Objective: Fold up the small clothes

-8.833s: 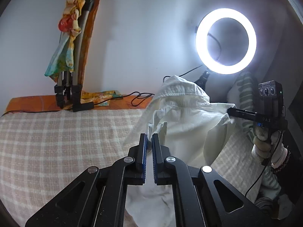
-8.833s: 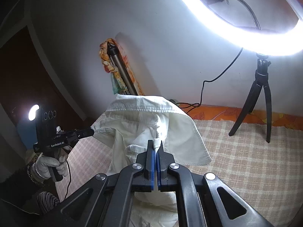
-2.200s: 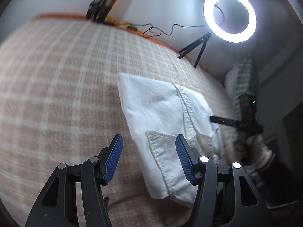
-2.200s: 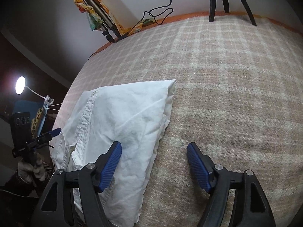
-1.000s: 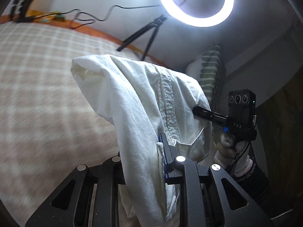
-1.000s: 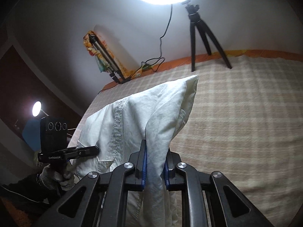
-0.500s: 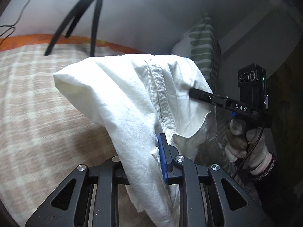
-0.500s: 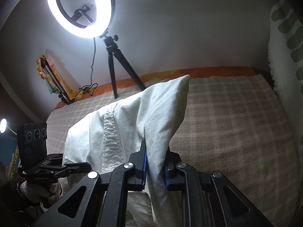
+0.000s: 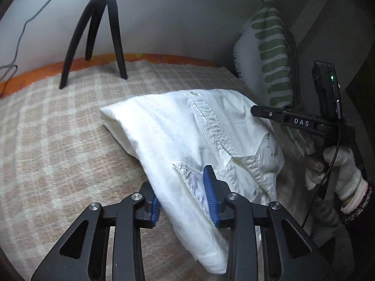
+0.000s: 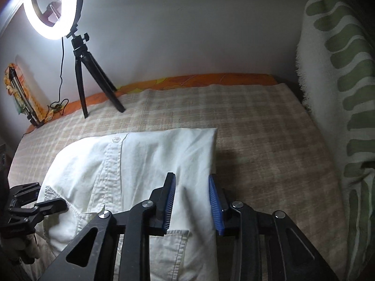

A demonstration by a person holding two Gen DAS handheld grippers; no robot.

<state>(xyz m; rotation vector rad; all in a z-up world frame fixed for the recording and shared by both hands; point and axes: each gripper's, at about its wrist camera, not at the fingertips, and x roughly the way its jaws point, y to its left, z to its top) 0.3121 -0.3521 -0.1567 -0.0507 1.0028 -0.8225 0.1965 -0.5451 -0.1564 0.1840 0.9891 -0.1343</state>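
Left wrist view first: the left gripper (image 9: 185, 194) is letting go, its jaws opening with the hem of the white shirt (image 9: 187, 126) between the blue pads but no longer pinched. Half a second back that same edge was clamped tight and the shirt hung in the air; now it is down on the checked blanket (image 9: 58, 140), stretching ahead of the fingers with the button placket running away to the right. Over in the right wrist view, same story: the right gripper (image 10: 192, 201) is opening too, the shirt's right-hand folded edge lying loose between its fingers, cloth flat in front, bare blanket just beyond the right finger. The other gripper's tip shows at far left, right by the pocket. Striped pillow (image 10: 339, 93) stands well off to the right, ring light tripod (image 10: 93, 79) far ahead. So the carry is over and the folded shirt has been laid down. My call: this fold is placed, and next comes backing both sets of fingers out without dragging the layers.
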